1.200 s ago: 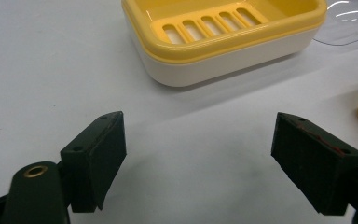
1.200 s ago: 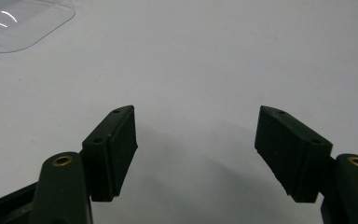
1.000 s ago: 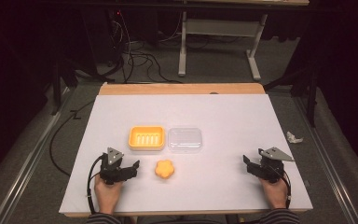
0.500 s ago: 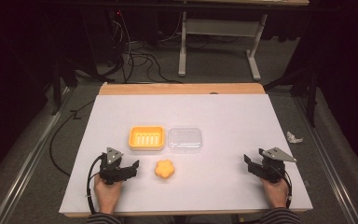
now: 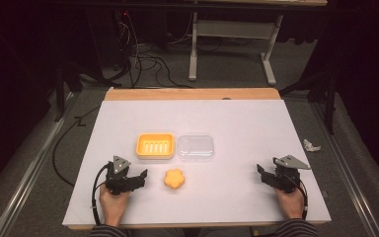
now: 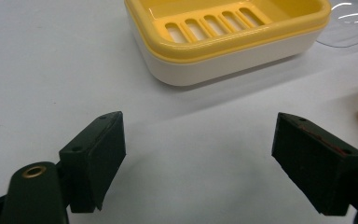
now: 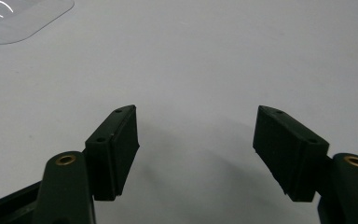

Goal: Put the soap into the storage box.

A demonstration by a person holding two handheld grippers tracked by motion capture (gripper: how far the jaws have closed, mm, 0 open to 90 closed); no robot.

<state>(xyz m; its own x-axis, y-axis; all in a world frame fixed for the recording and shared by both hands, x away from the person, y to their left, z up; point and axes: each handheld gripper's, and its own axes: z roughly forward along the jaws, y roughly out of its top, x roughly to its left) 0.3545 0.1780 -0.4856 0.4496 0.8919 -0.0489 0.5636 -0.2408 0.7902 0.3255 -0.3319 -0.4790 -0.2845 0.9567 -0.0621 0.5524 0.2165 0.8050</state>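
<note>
I am resting my left claw (image 5: 140, 177) and right claw (image 5: 263, 174) on the near edge of the white desk (image 5: 237, 123), jaws of both spread apart and gripping nothing, probably readying a start. Just beyond my left claw the orange flower-shaped soap (image 5: 174, 178) is lying bare; farther off the yellow soap dish (image 5: 155, 146) and its clear lid (image 5: 195, 147) are sitting side by side, seemingly awaiting it.

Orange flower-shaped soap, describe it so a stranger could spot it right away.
Start at the white table, then find the yellow soap dish and clear lid side by side. Just in front of them lies the soap: small, solid orange, lobed like a flower, not boxy.
</note>
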